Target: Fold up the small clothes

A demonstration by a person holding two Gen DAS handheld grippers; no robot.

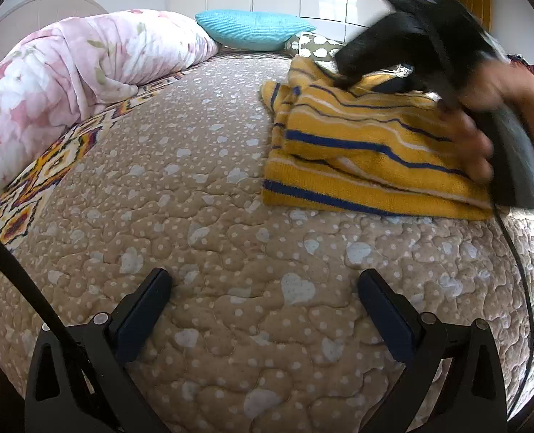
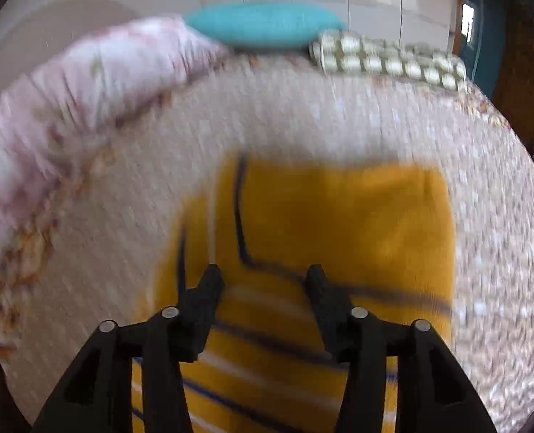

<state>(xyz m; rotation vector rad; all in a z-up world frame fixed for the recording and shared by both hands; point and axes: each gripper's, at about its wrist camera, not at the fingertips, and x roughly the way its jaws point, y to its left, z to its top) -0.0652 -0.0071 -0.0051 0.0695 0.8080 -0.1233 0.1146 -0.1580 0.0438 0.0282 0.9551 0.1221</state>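
Note:
A small yellow garment with blue and white stripes (image 1: 368, 151) lies folded in layers on the tan quilted bed at the right. It also fills the middle of the blurred right wrist view (image 2: 339, 223). My left gripper (image 1: 263, 281) is open and empty, low over bare quilt, in front and to the left of the garment. My right gripper (image 2: 263, 270) is open, with its fingers over the near part of the garment and nothing between them. In the left wrist view the right gripper's black body (image 1: 411, 36) and the hand holding it hang over the garment's far right side.
A tan quilt with pale hearts (image 1: 195, 252) covers the bed. A rolled pink floral duvet (image 1: 68, 83) lies along the left side. A turquoise pillow (image 1: 252, 29) and a spotted cushion (image 2: 389, 61) sit at the head. A black cable (image 1: 519, 270) trails at the right.

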